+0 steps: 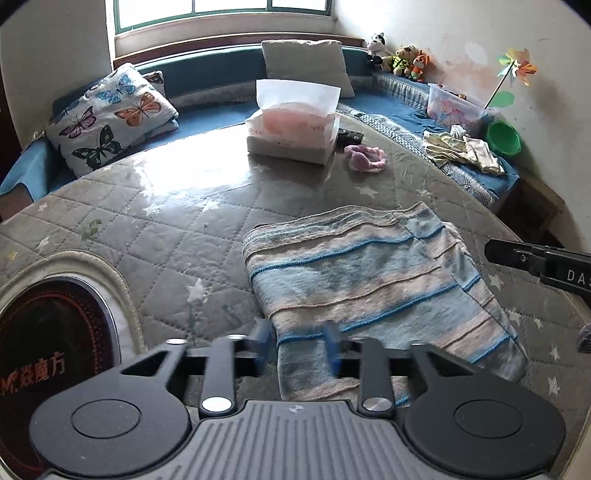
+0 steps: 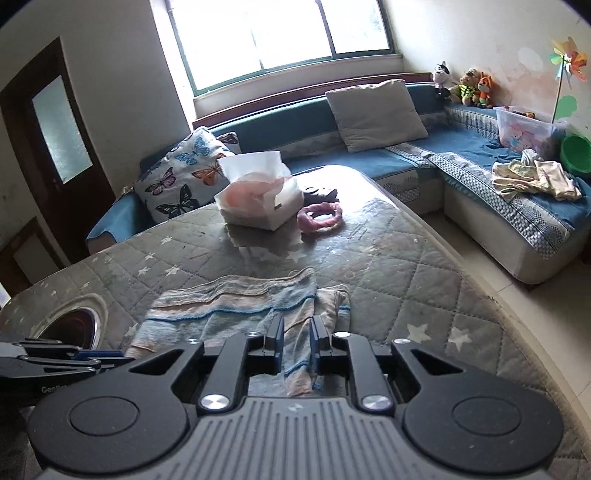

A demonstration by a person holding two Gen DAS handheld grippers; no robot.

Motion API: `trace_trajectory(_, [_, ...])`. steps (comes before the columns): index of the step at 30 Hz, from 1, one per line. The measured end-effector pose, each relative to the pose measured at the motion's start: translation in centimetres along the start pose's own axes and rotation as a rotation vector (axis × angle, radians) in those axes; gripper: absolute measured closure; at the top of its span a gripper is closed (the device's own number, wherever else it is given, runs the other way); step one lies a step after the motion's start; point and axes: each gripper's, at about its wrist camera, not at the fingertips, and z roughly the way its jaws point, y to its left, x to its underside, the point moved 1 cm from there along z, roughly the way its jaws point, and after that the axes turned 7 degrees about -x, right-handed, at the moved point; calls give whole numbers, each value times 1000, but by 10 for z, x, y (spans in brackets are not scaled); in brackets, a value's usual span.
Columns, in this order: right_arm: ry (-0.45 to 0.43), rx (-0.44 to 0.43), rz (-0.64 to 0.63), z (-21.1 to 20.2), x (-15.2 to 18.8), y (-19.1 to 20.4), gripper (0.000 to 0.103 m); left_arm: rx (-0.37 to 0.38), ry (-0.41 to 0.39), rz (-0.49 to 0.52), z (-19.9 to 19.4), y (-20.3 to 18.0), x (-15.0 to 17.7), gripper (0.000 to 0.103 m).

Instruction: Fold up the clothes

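Both cams I'm watching are wrist fisheyes, low over the quilted tabletop, looking forward along the gripper fingers toward the window. Left view sits close at the striped cloth's near-left edge, right view at its right end. Shared: cloth, tissue box, sofa.

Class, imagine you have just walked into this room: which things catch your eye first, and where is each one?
The striped towel lies folded on the quilted table, nearest both grippers. Behind it stands a tissue box with a pink ring at its right. On the blue sofa, a butterfly cushion sits left.
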Motion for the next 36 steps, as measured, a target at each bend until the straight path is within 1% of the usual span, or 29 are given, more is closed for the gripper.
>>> trace_trajectory(2, [-1, -9, -4, -2, 3, 4, 81, 1, 0, 6, -2, -2, 2, 58])
trace_trajectory(3, [1, -16, -4, -4, 4, 5, 81, 2, 0, 9, -4, -3, 3, 52])
trace_trajectory(4, [2, -24, -3, -5, 6, 6, 79, 1, 0, 11, -5, -3, 4, 49])
trace_trajectory(7, [13, -45, -15, -8, 14, 12, 72, 2, 0, 19, -9, -4, 10, 47])
trace_trajectory(11, [26, -58, -48, -15, 28, 19, 71, -7, 6, 35, -14, -5, 20, 44])
trace_trajectory(16, [55, -48, -46, -15, 45, 15, 71, -15, 28, 39, -14, -4, 37, 43])
trace_trajectory(18, [69, -27, -35, -13, 51, 9, 71, -22, 37, 38, -14, -2, 42, 43])
trace_trajectory(22, [53, -12, -31, -22, 57, 7, 64, -29, 32, 36, -19, 2, 51, 35])
trace_trajectory(26, [21, -14, -33, -35, 60, 12, 63, -33, 15, 35, -29, 3, 58, 31])
trace_trajectory(27, [16, -16, -37, -38, 61, 14, 63, -32, 12, 34, -31, 4, 60, 27])
trace_trajectory(28, [11, -15, -41, -40, 63, 16, 62, -33, 7, 35, -34, 4, 62, 23])
trace_trajectory(29, [6, -13, -44, -41, 64, 17, 58, -35, 3, 35, -36, 5, 64, 22])
trace_trajectory(31, [2, -10, -54, -43, 68, 21, 49, -40, -6, 40, -41, 5, 69, 19])
trace_trajectory(33, [10, -10, -55, -42, 70, 22, 48, -43, -15, 42, -45, 6, 73, 15])
trace_trajectory(36, [20, 9, -68, -41, 76, 23, 47, -49, -25, 41, -49, 7, 79, 12])
